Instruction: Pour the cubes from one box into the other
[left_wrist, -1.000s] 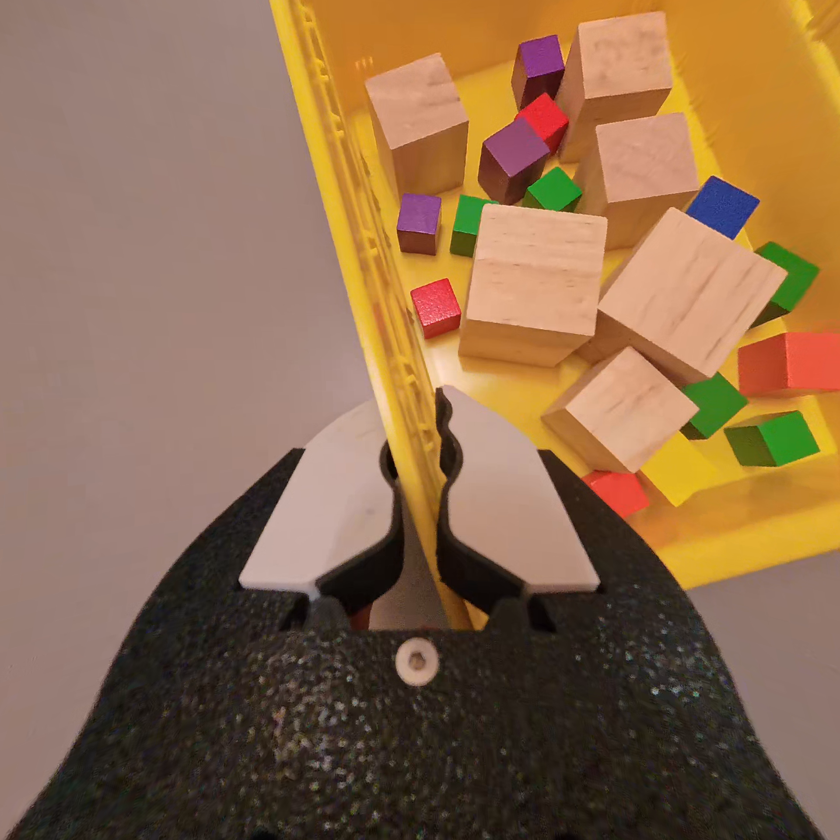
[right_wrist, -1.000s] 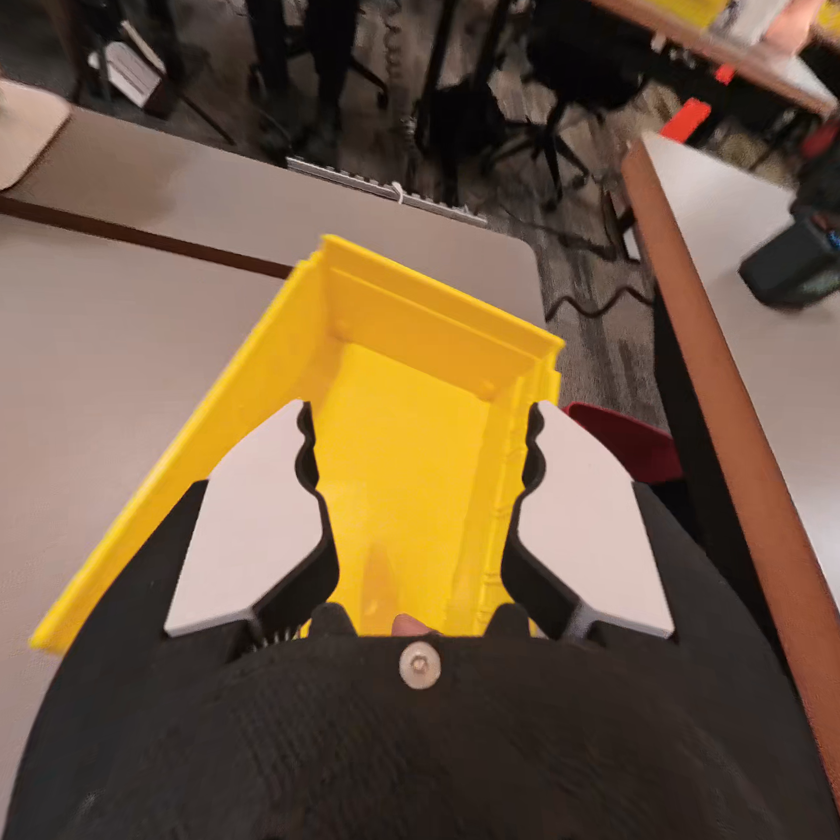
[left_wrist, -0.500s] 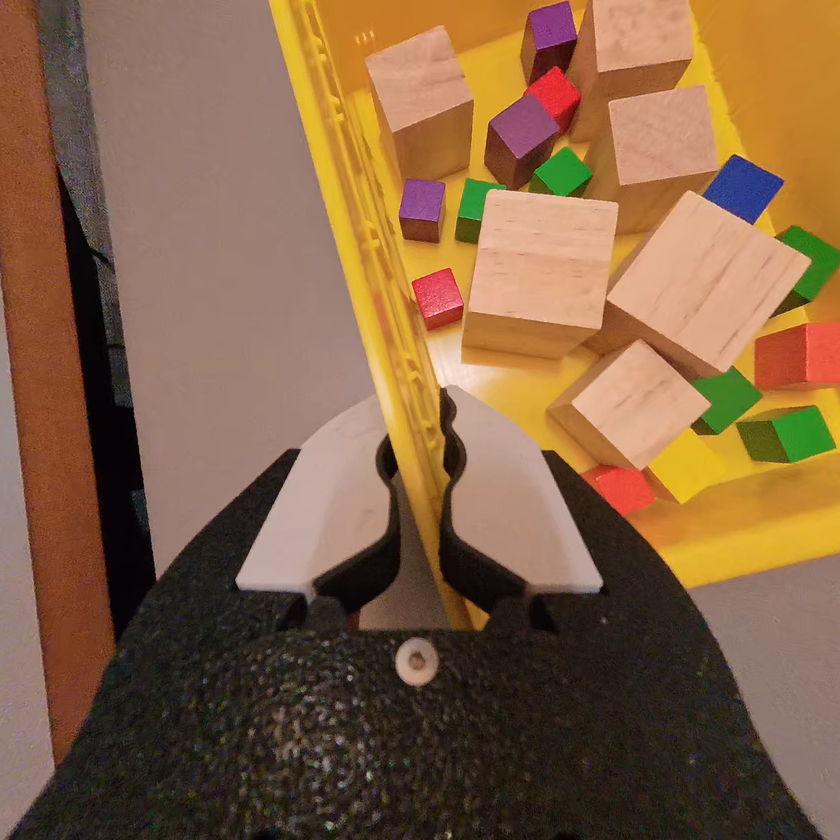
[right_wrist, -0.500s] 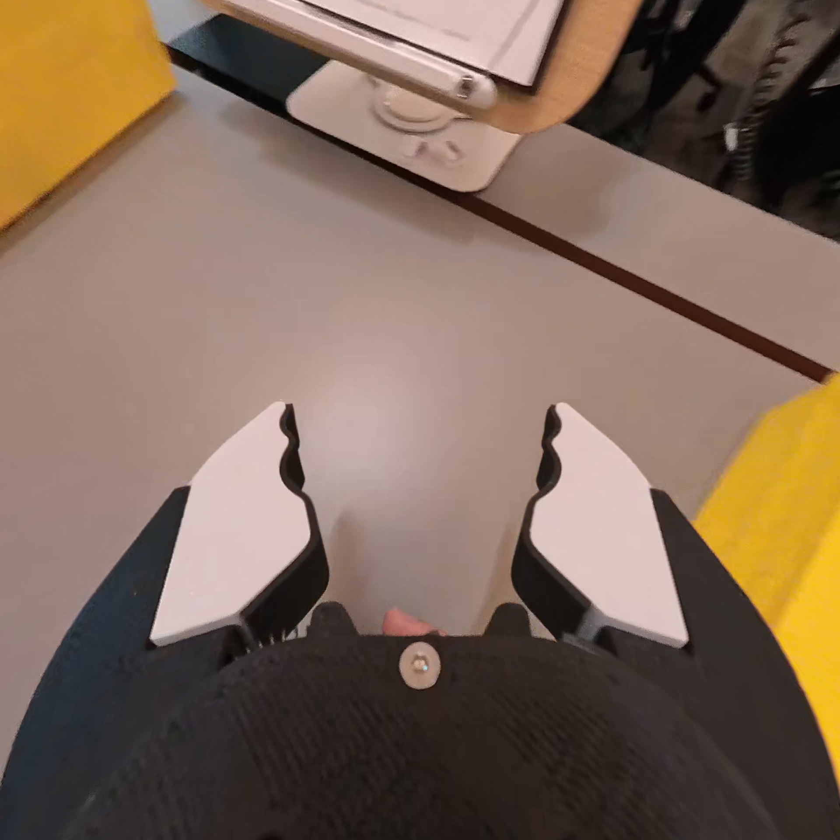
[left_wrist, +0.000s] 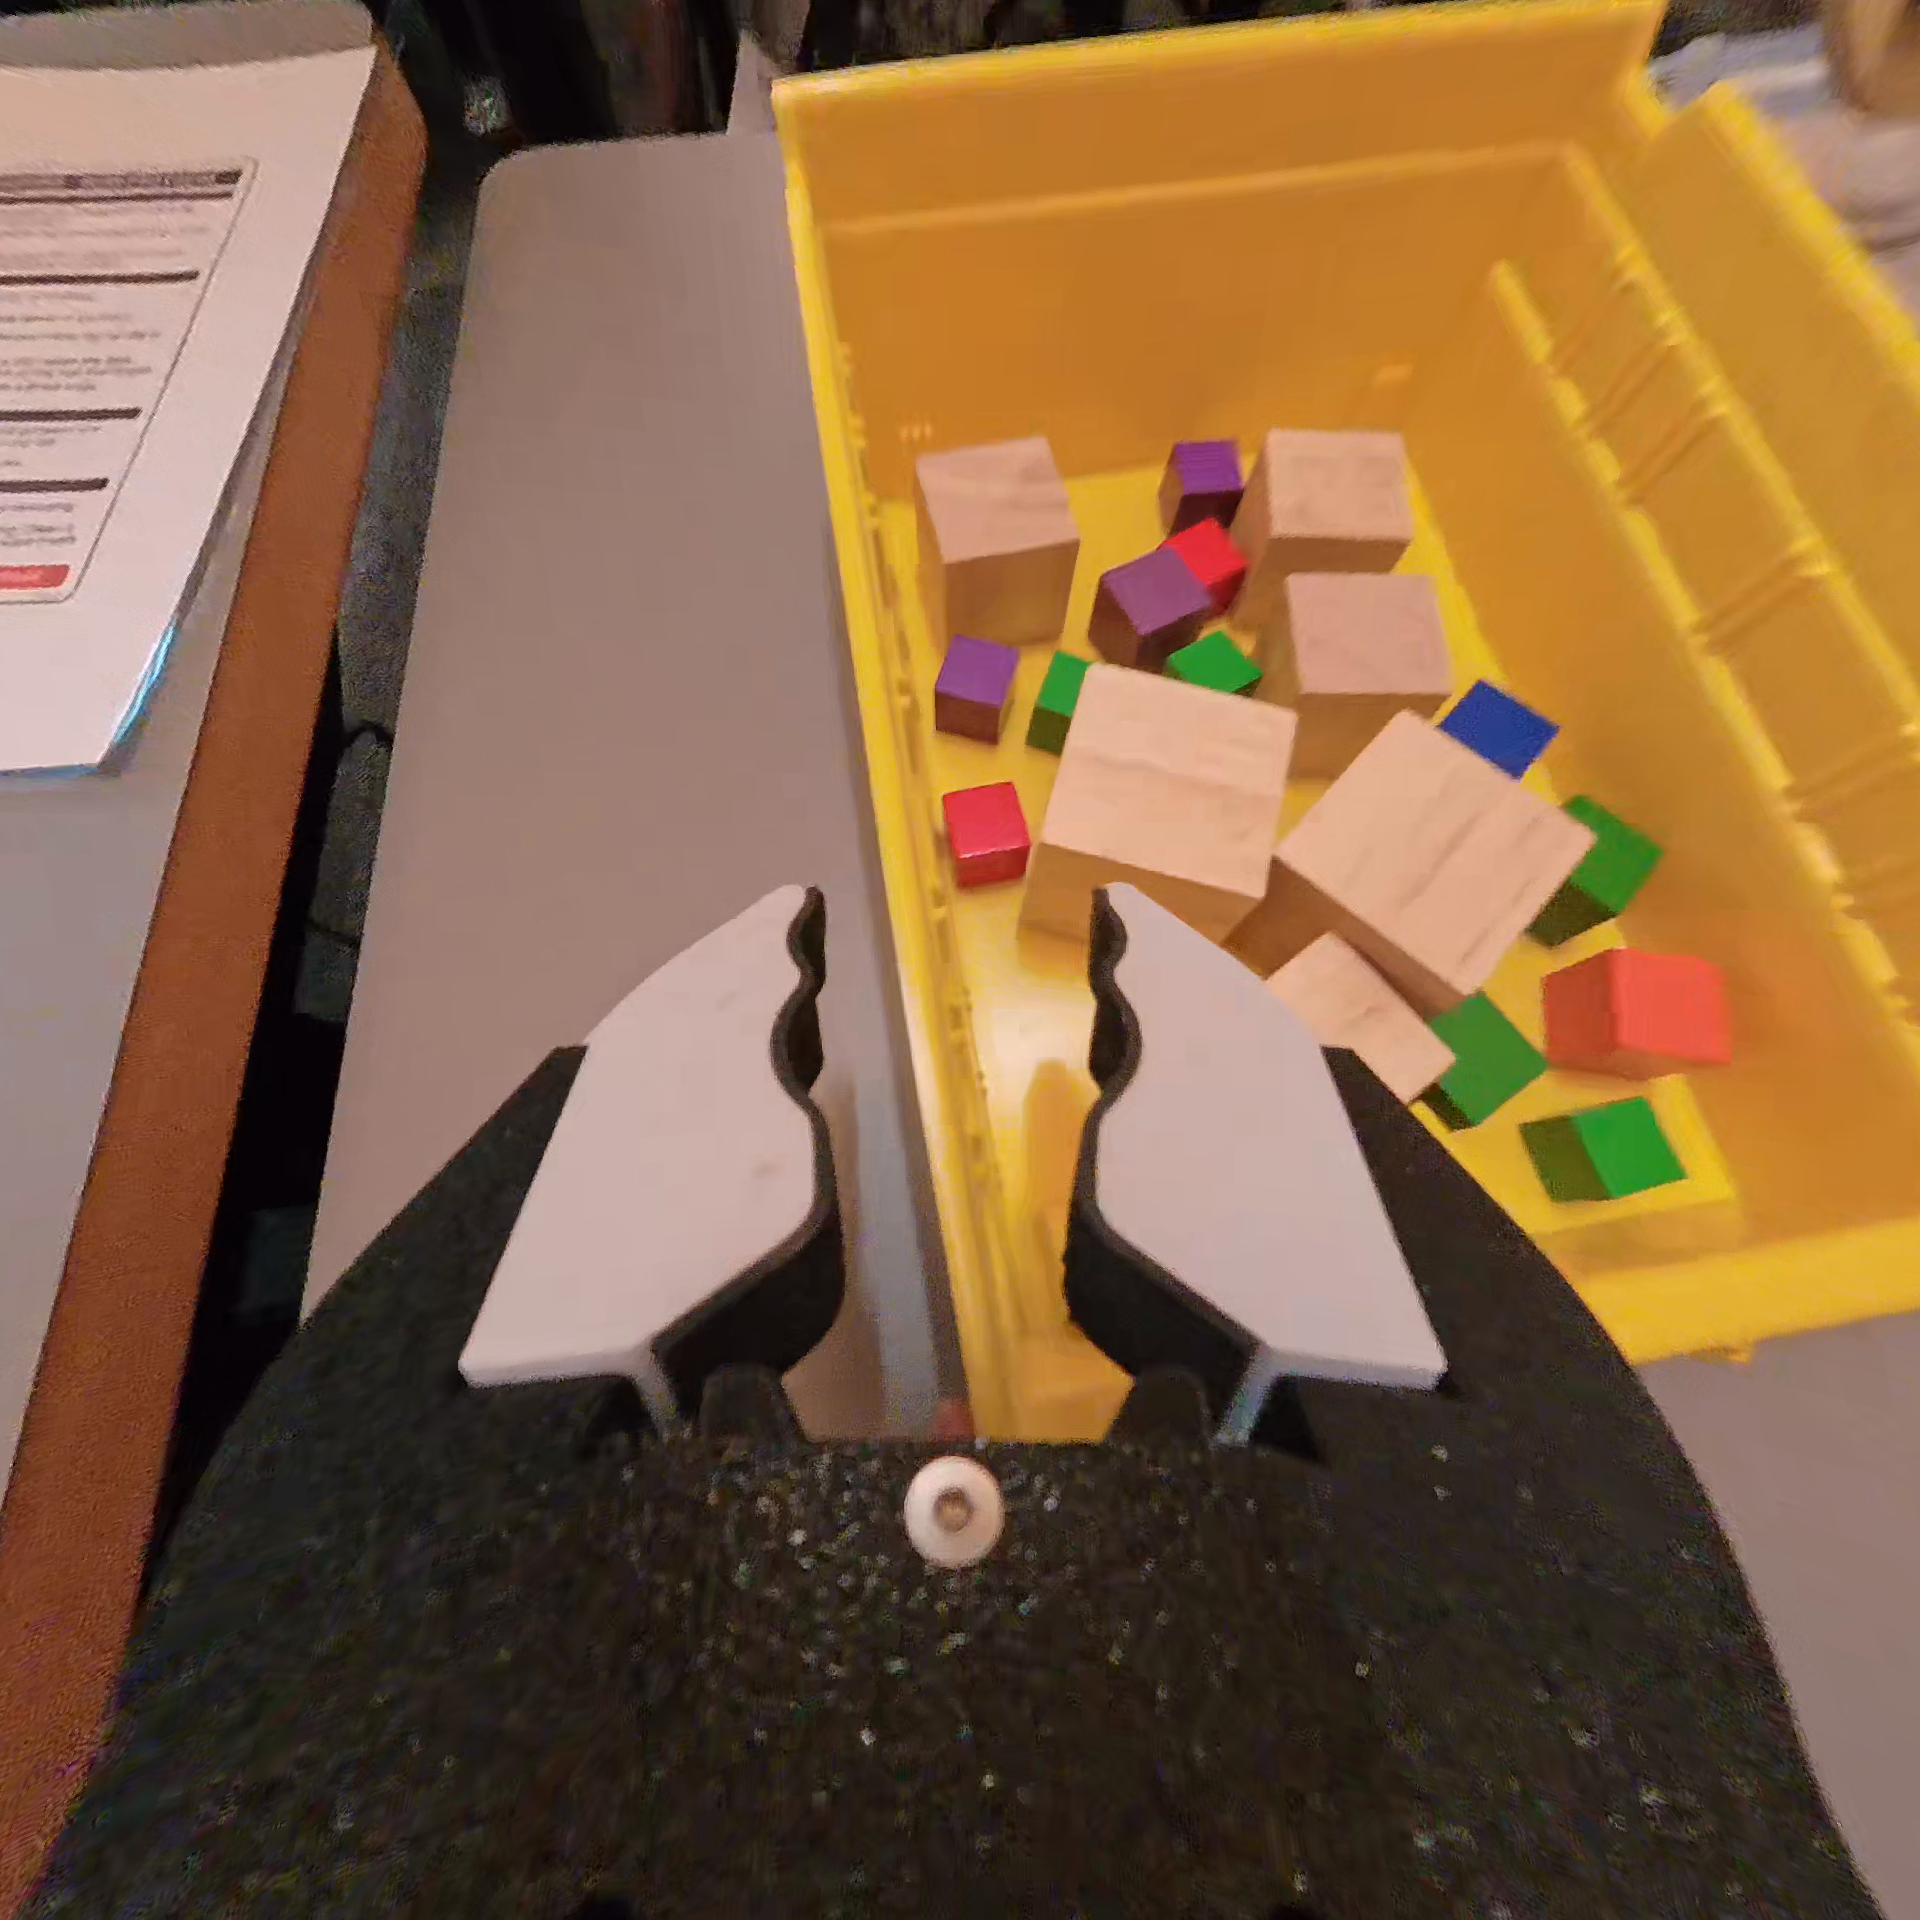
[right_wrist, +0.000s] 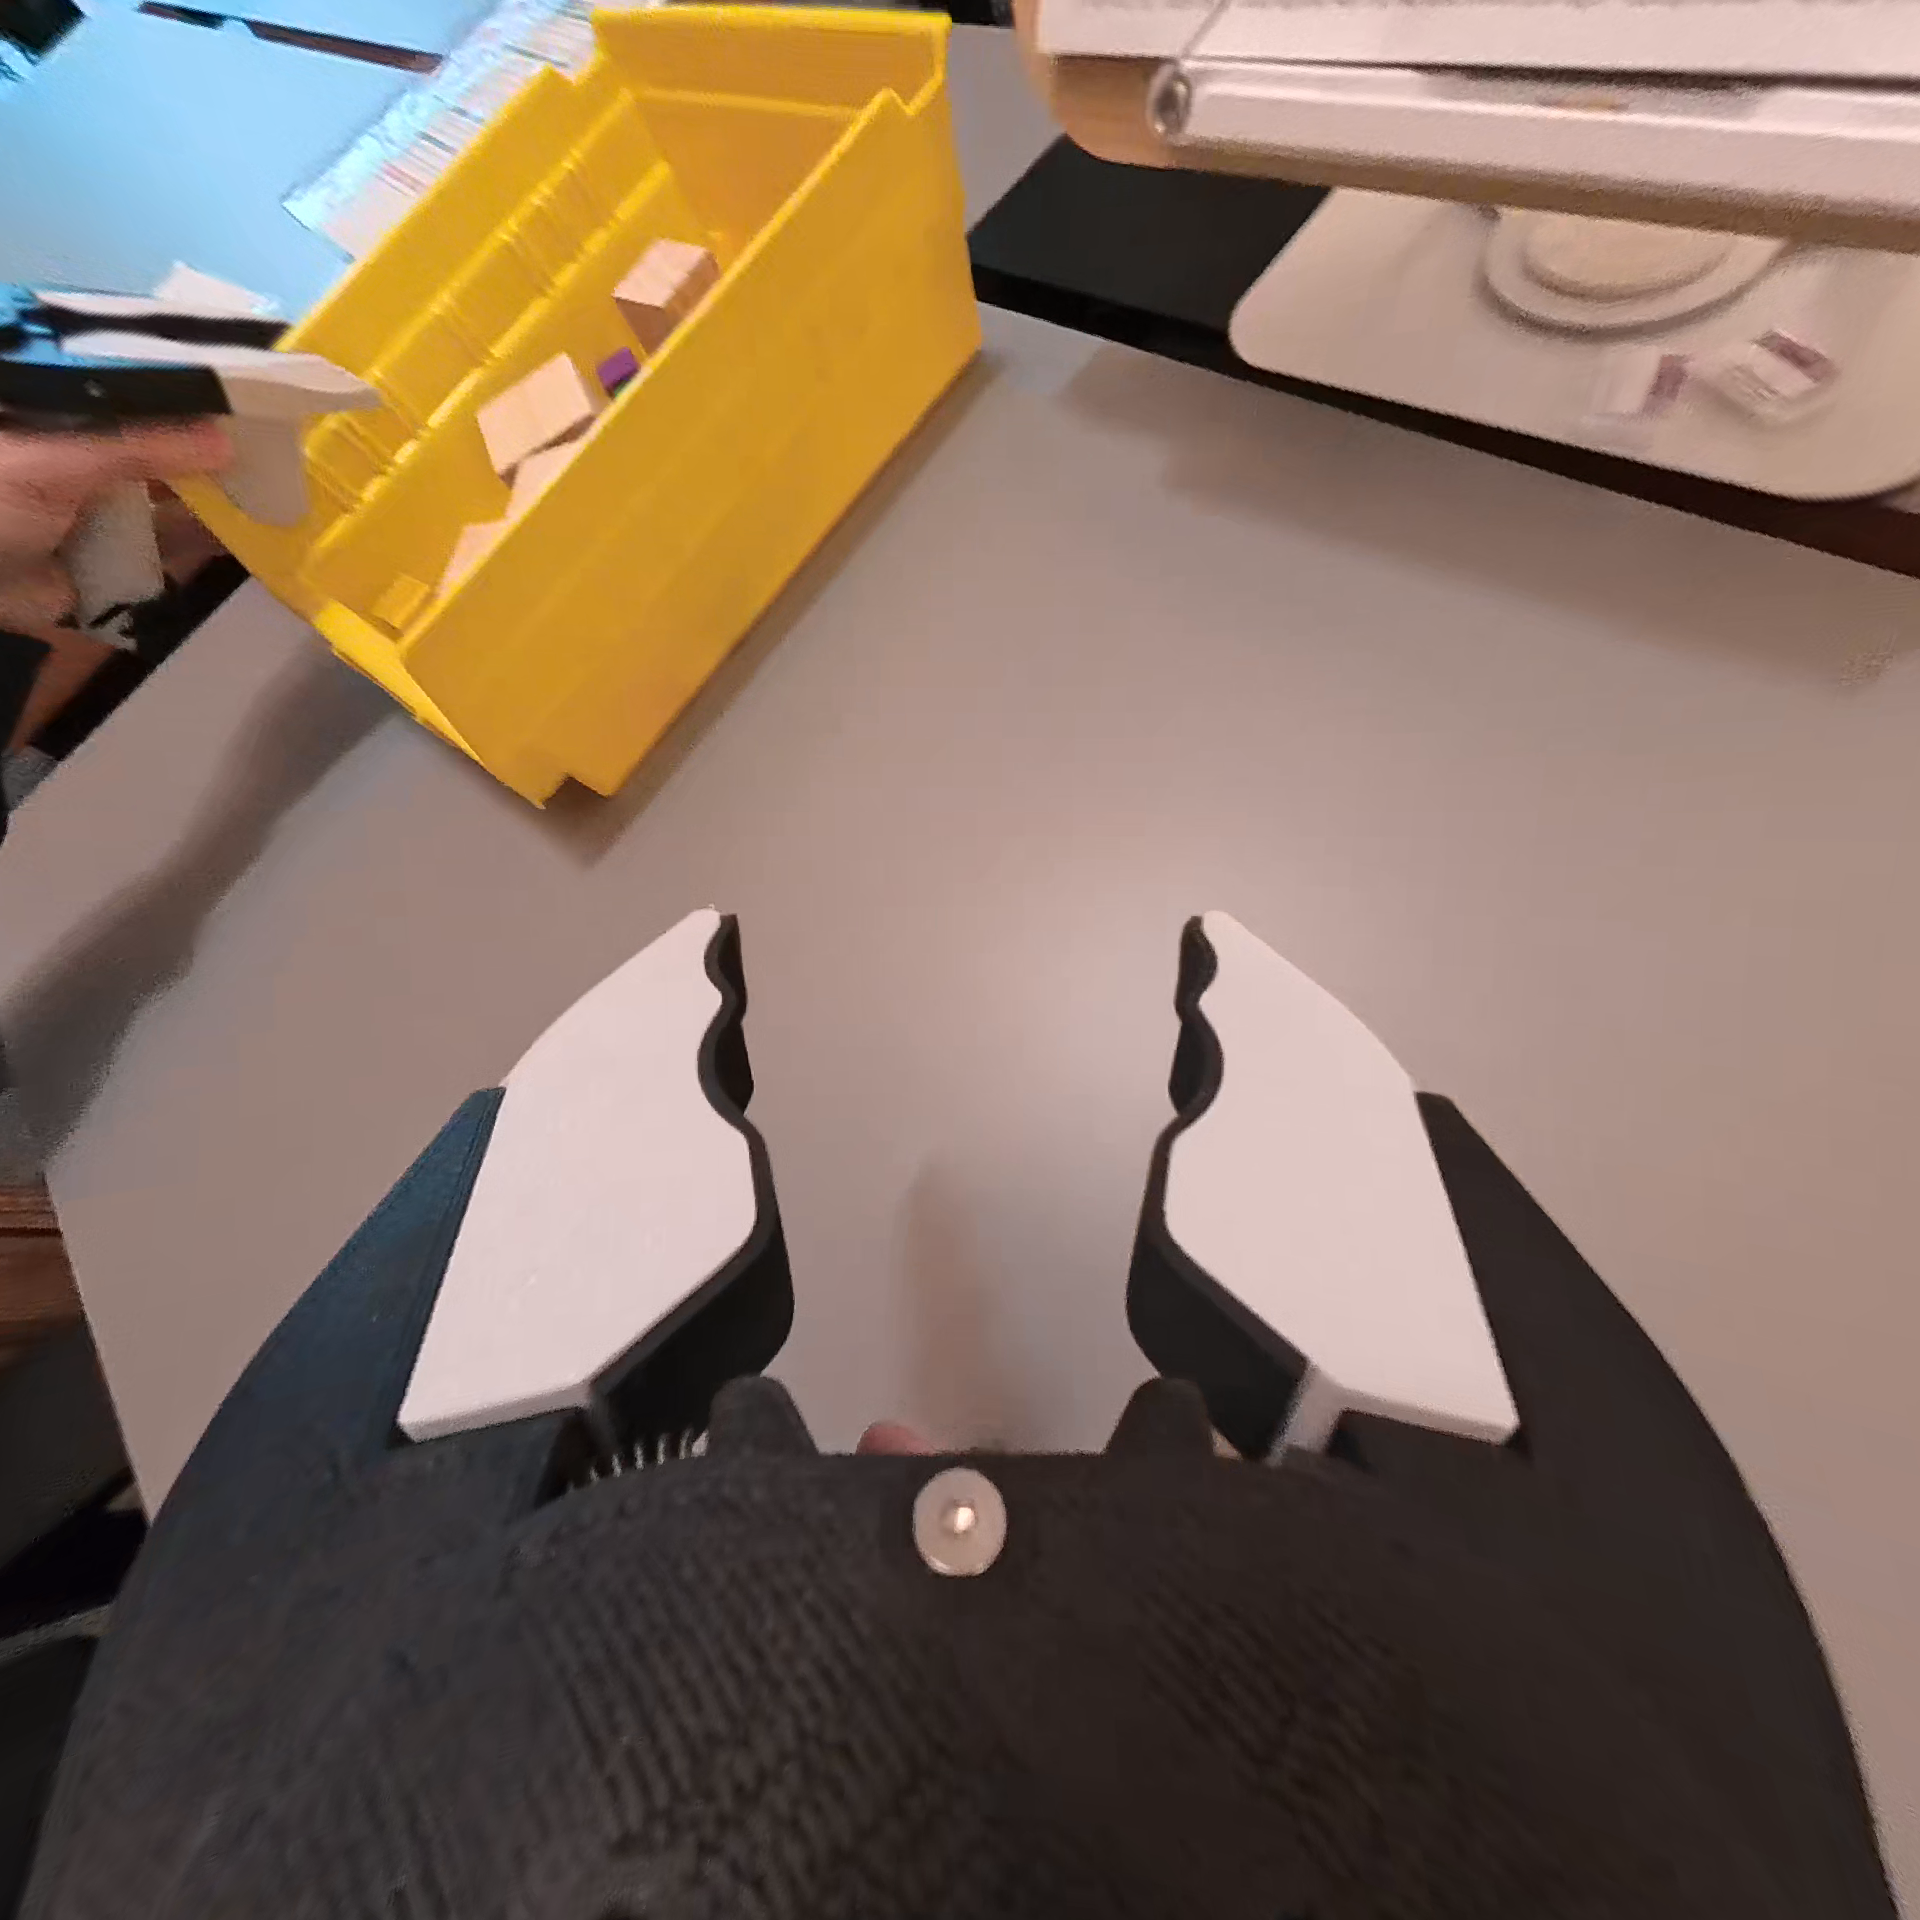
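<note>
Smooth grey table (right_wrist: 1143, 727), ribbed yellow box (left_wrist: 1195, 260) of wooden cubes (left_wrist: 1164, 790), both grippers' fingers apart.

yellow box (left_wrist: 1195, 312) right side cropped

My left wrist view looks steeply down, close over the yellow box (left_wrist: 1195, 260) at the table's left side. My right wrist view sits farther back, facing across the table (right_wrist: 1143, 727). Both share that box (right_wrist: 675, 540) and its cubes (left_wrist: 1164, 800).
</note>
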